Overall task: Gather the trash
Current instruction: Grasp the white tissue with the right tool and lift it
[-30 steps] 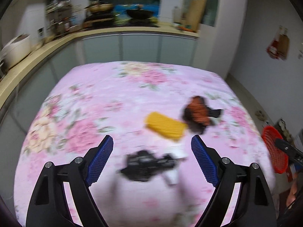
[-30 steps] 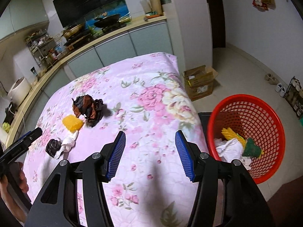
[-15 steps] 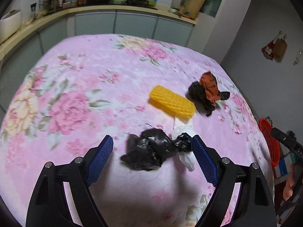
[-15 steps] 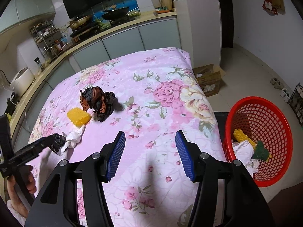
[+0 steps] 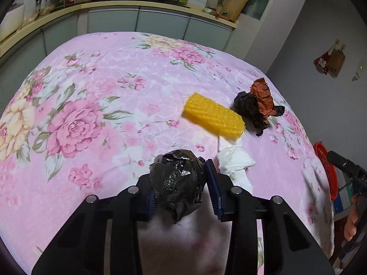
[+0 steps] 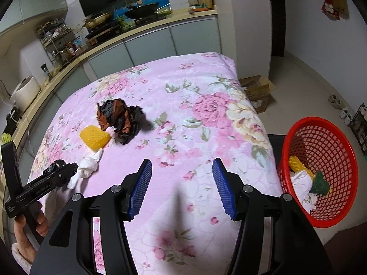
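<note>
Both views are fisheye cameras mounted behind the gripper fingers, looking forward and steeply down onto a pink floral bedspread [image 5: 96,105]. The left wrist view sits close to the cloth, facing the kitchen counter [image 5: 128,6], with the crumpled black bag [image 5: 177,178] filling its near field. The right wrist view stands higher and farther back, angled toward the same counter. Shared area: the yellow sponge [image 5: 213,116] [image 6: 95,137], the white tissue [image 5: 234,158] [image 6: 89,165] and the orange-black wrapper [image 5: 259,103] [image 6: 119,116]. The red basket [image 6: 321,171] shows fully at the right view's right edge, and only as a sliver in the left view.
</note>
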A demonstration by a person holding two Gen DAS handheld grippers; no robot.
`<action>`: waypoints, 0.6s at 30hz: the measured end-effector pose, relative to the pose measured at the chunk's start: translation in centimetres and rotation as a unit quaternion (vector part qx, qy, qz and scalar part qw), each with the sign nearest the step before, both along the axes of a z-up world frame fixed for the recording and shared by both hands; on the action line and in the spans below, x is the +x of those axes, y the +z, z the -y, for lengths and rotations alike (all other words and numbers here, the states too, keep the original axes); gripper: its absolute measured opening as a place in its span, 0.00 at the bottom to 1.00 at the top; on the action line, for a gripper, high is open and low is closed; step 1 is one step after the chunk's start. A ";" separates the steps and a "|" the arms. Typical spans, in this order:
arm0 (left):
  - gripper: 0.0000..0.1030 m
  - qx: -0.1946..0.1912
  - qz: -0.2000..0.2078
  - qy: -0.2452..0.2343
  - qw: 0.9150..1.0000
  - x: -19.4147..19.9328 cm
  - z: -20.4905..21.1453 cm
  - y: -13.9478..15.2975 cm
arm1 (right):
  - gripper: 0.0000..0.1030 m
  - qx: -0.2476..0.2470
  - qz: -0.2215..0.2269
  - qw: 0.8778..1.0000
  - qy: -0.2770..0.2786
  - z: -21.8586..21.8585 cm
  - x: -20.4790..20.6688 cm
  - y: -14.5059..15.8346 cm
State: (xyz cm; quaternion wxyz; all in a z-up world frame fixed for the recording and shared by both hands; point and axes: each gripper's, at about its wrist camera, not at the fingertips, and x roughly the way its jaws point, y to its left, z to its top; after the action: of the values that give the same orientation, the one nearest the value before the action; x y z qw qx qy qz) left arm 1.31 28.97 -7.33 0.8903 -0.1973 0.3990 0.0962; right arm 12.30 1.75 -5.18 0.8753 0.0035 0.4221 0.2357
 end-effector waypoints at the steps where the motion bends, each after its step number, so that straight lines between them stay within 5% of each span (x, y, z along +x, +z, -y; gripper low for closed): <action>1: 0.34 0.000 0.003 0.006 1.000 -0.3 -0.2 0.1 | 0.52 -0.001 0.000 1.000 0.005 -0.4 -0.1 0.0; 18: 0.34 0.091 0.024 0.114 0.989 -3.5 -2.9 3.3 | 0.52 -0.011 -0.005 0.991 0.132 -11.5 -1.4 -1.5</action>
State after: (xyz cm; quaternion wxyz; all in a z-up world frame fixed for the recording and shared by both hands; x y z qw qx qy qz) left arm -2.15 31.86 -3.99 0.8972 -0.1618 0.3417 0.2281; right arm 10.91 13.26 -6.67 0.8342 -0.0604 0.4259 0.3451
